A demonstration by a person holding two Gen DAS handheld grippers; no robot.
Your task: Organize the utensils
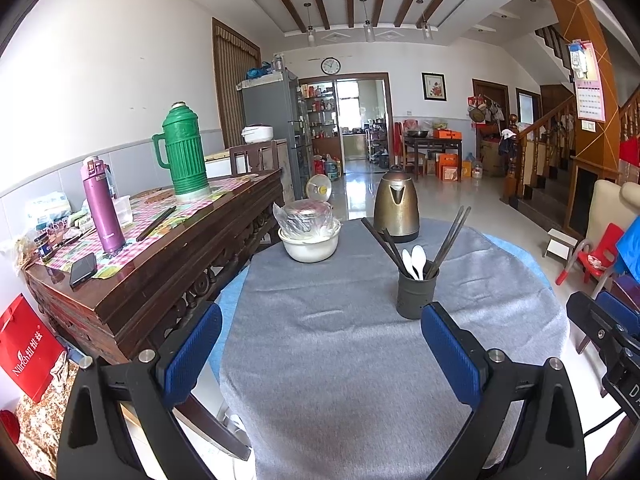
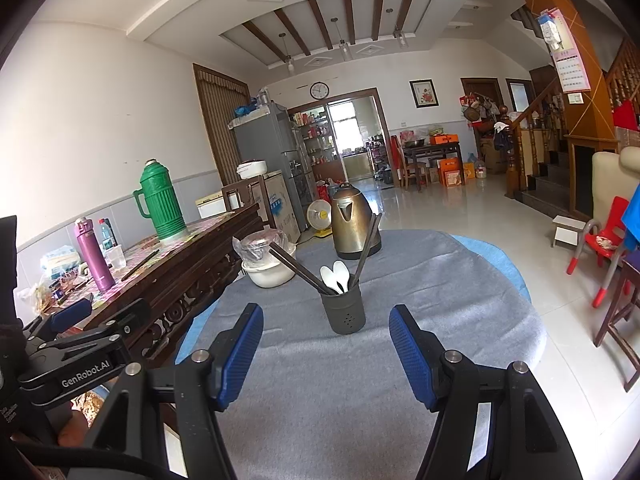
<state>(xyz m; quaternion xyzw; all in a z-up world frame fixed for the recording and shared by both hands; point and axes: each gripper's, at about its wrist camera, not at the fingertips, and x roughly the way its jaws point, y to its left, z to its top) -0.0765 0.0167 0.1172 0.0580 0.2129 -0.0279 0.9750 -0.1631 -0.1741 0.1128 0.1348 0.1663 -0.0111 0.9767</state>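
Left wrist view: the left gripper (image 1: 322, 354) is held with its blue pads wide apart and nothing between them, above a round table (image 1: 516, 300) covered by a grey cloth. A dark utensil holder (image 1: 414, 294) is seen upright on the cloth, just beyond the right pad, with two white spoons (image 1: 415, 261) and dark chopsticks (image 1: 450, 240) inside it. Behind it stand a brass-coloured kettle (image 1: 396, 204) and a white bowl (image 1: 310, 245).

Right wrist view: the right gripper (image 2: 326, 354) is likewise spread wide and empty. The holder (image 2: 343, 310) is framed between its pads, farther out and untouched.
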